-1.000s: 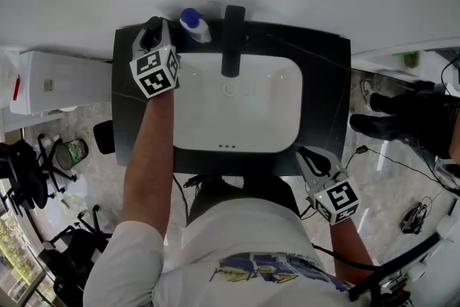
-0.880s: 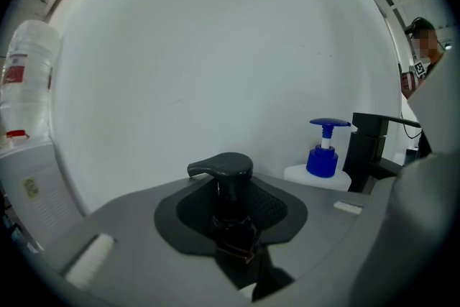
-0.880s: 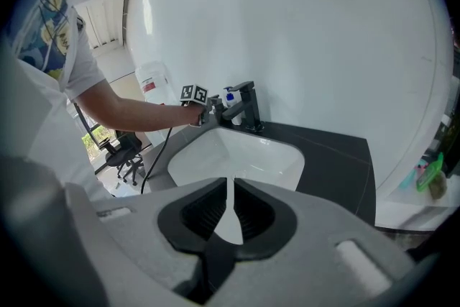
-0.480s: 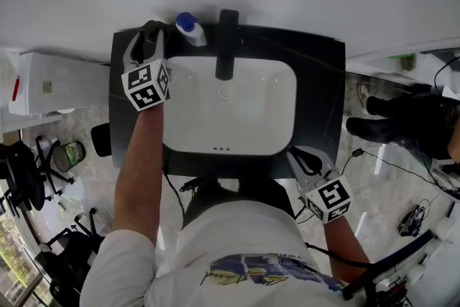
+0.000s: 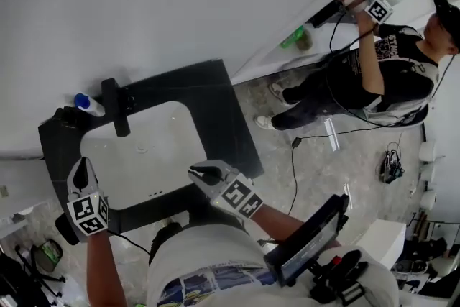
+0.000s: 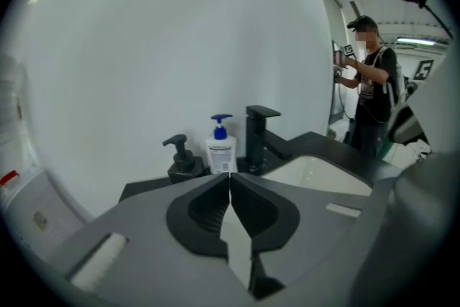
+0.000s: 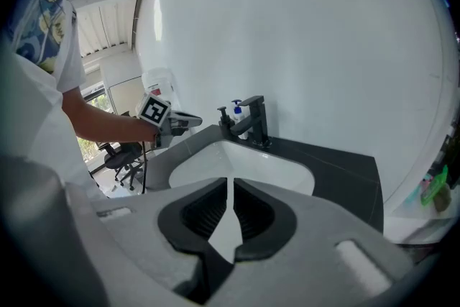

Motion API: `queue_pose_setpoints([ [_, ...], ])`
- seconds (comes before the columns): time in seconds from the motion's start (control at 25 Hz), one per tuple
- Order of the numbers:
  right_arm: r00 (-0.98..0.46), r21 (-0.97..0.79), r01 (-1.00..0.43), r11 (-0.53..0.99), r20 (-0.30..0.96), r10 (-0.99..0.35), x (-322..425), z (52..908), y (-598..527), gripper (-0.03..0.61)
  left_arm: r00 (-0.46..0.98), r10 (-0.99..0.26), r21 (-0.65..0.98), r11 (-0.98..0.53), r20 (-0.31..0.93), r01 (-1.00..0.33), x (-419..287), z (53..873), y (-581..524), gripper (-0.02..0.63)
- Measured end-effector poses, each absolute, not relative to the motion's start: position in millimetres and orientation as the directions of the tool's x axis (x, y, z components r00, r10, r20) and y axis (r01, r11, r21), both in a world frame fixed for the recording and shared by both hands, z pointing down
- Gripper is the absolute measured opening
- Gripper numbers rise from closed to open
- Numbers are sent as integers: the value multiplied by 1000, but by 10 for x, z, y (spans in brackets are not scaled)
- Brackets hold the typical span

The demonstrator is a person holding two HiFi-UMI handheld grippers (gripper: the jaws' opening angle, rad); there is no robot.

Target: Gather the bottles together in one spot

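Note:
A white bottle with a blue pump (image 5: 84, 103) (image 6: 221, 147) and a black pump bottle (image 5: 66, 116) (image 6: 183, 158) stand side by side at the back left corner of the black counter (image 5: 223, 118), left of the black faucet (image 5: 115, 106). My left gripper (image 5: 80, 167) (image 6: 230, 176) hovers at the counter's front left edge, well short of both bottles. Its jaws have just been closing and are shut with nothing between them. My right gripper (image 5: 198, 172) (image 7: 230, 183) sits over the front edge of the white basin (image 5: 165, 147), shut and empty.
Another person (image 5: 374, 68) (image 6: 370, 83) works at the right beyond the counter. A green bottle (image 5: 295, 37) lies on a ledge by the wall. Cables (image 5: 316, 140) cross the marble floor. A white unit (image 6: 21, 198) stands left of the counter.
My left gripper has pulled back from the black pump bottle at the counter's back to its front edge and shut. The head view has swung right, bringing the other person into sight.

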State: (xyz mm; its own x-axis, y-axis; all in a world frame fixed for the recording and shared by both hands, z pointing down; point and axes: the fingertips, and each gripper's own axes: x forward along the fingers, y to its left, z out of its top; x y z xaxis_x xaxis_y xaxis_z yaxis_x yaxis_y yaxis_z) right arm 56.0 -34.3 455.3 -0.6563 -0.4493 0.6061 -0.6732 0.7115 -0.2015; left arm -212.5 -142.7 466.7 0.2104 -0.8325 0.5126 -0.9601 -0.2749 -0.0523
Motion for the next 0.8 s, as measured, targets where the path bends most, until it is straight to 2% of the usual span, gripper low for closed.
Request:
queue_pose_setpoints([
  [0.04, -657, -201, -673, 712, 606, -450, 538, 4538, -321, 29, 244, -816, -36, -307, 524, -951, -2025, 4652, -1299, 2],
  [0.24, -646, -196, -684, 703, 610, -459, 428, 4498, -222, 23, 425, -702, 102, -453, 571, -886, -1585, 4600, -788, 2],
  [0.4, -640, -190, -692, 696, 609, -470, 364, 4431, -113, 17, 540, -627, 161, -557, 562, -815, -1272, 4464, -480, 2],
  [0.8, -629, -156, -702, 695, 595, -501, 226, 4361, 183, 3, 624, -546, 204, -639, 560, -742, -1197, 4300, -26, 2],
])
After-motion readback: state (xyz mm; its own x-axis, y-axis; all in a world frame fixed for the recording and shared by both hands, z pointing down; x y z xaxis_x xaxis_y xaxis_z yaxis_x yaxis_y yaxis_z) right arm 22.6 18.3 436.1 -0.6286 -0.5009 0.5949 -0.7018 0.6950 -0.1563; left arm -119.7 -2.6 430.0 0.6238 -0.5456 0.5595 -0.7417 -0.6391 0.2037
